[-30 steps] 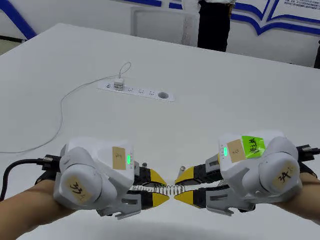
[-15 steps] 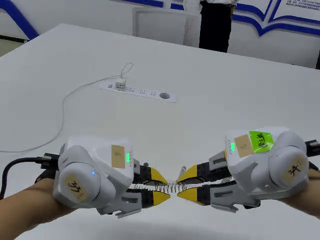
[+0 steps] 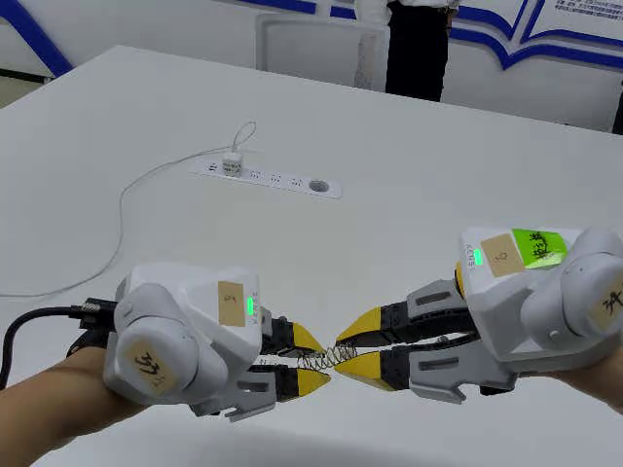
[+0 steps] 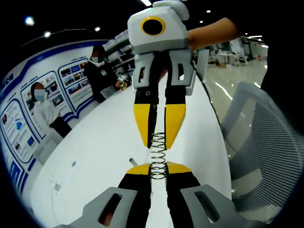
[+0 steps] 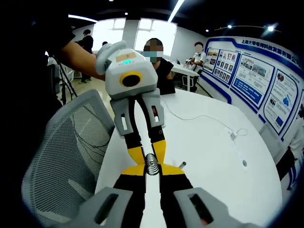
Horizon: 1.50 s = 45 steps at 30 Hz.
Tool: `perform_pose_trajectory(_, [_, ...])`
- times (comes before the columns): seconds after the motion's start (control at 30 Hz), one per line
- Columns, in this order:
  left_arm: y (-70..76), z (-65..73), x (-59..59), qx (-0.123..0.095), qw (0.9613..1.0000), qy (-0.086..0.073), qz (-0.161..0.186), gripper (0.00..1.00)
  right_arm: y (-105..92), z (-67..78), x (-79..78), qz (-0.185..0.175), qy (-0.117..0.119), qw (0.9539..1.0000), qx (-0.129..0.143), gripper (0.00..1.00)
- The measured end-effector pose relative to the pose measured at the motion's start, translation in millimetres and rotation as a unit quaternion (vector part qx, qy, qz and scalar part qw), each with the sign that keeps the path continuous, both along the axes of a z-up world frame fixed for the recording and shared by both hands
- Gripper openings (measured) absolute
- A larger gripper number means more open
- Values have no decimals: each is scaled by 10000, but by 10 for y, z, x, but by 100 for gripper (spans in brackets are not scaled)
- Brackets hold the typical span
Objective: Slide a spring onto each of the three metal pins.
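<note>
Where the tabletop [image 3: 438,175] comes closest to us, near its near edge, we hold the two claws tip to tip just above the white surface. The left claw [image 3: 311,362] points right and the right claw [image 3: 350,347] points left, with the spring [image 3: 327,357] stretched across the short gap between them. In the left gripper view, the left claw [image 4: 158,168] is drawn almost fully together, its yellow tips pinching one end of the spring [image 4: 157,156]. The right claw [image 4: 158,139] comes in from the top of that view and narrows onto the other end. From the right gripper view, the right claw [image 5: 152,169] is likewise nearly closed, with the coil's [image 5: 151,164] open end sitting between its tips. The left claw [image 5: 148,153] meets it from beyond. We cannot tell whether a pin runs inside the coil. A small metal pin [image 5: 182,165] sits on the tabletop just beside the right claw's tip, too small for us to tell whether it stands or lies.

Farther out, toward the middle of the tabletop, a white power strip [image 3: 265,179] lies flat with a small plug [image 3: 231,163] in it. A thin white cable [image 3: 123,204] loops from there toward the left edge. Beyond the far edge, a person in dark clothes [image 3: 417,49] stands by a white chair back [image 3: 316,47].
</note>
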State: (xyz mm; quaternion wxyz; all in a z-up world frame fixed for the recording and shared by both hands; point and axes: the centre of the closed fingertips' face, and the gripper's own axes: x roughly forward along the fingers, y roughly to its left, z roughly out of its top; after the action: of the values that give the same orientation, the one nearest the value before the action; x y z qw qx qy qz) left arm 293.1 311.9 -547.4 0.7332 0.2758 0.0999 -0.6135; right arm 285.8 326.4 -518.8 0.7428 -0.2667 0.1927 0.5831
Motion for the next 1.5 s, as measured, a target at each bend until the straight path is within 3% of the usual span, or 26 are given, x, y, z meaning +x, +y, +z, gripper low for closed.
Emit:
perform_pose_trajectory(0.2, [21, -33, -20, 32, 10000, 37, 5, 10, 37, -21, -22, 25, 39, 10000, -11, 10])
perform_pose_trajectory(0.37, [17, -28, -23, -47, 9999, 84, 68, 10, 89, 25, -25, -7, 121, 9998, 158, 10])
perform_pose_trajectory(0.47, [-3, 0, -39, -156, 9998, 147, 41, 10, 168, 108, -38, -55, 266, 9985, 473, 10])
perform_pose_trajectory(0.67, [-4, 33, -9, -237, 9995, 186, 137, 10, 205, 142, 0, -140, 293, 9979, 552, 10])
perform_pose_trajectory(0.7, [-6, 41, -18, -275, 9993, 236, 123, 10, 212, 152, -1, -157, 325, 9976, 586, 10])
perform_pose_trajectory(0.73, [-15, 41, -57, -352, 9984, 438, 86, 11, 222, 159, -12, -185, 414, 9970, 620, 10])
perform_pose_trajectory(0.97, [23, 7, -45, -340, 9982, 453, 176, 12, 224, 126, 2, -278, 420, 9971, 564, 10])
perform_pose_trajectory(1.03, [27, 12, -48, -402, 9974, 553, 220, 13, 228, 131, 10, -296, 426, 9970, 578, 10])
perform_pose_trajectory(1.23, [67, -1, -25, -395, 9966, 654, 317, 21, 214, 175, 78, -383, 332, 9969, 595, 10])
perform_pose_trajectory(1.33, [86, -33, -11, -408, 9955, 746, 425, 30, 176, 196, 122, -430, 275, 9971, 568, 10])
perform_pose_trajectory(1.5, [113, -49, 23, -425, 9945, 762, 580, 39, 102, 204, 192, -536, 217, 9971, 500, 10])
